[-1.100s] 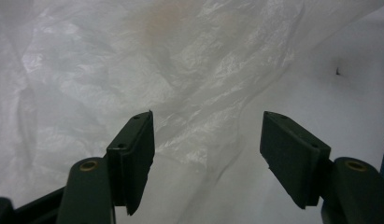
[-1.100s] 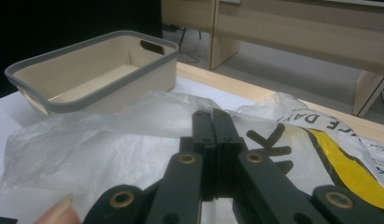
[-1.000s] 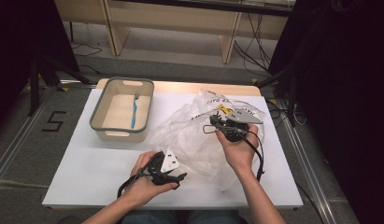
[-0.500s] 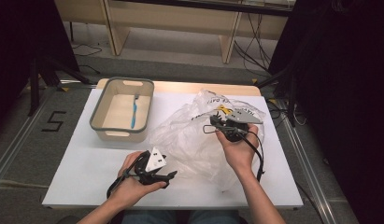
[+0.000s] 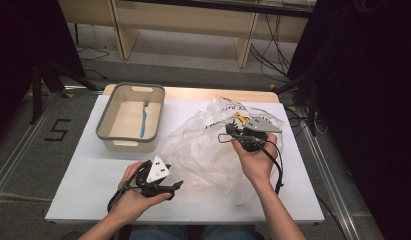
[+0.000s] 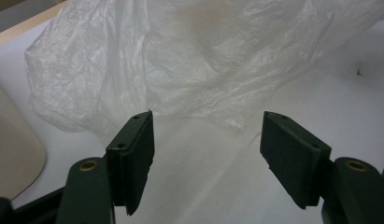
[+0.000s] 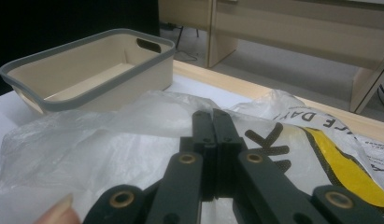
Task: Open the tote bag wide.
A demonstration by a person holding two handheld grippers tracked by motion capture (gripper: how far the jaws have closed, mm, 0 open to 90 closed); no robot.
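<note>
A crumpled, translucent white plastic bag (image 5: pixel 213 145) with black and yellow print lies across the middle and right of the white table (image 5: pixel 88 180), its far right edge near the table's far side. The right gripper (image 5: pixel 232 131) rests on the bag's printed far part; in the right gripper view its two black jaws are pressed flat together, clenched, and whether a fold of the film is caught between them cannot be told. The left gripper (image 5: pixel 174 185) is held low at the near left of the table, pointing right toward the bag's near edge; in the left gripper view its jaws stand released and wide apart, with bare table between them and the bag's film (image 6: pixel 189 60) just beyond the tips, not touching. A beige rectangular plastic basket with a grey rim (image 5: pixel 104 131) stands at the far left, just beside the bag, and a blue toothbrush (image 5: pixel 144 119) lies inside it.
</note>
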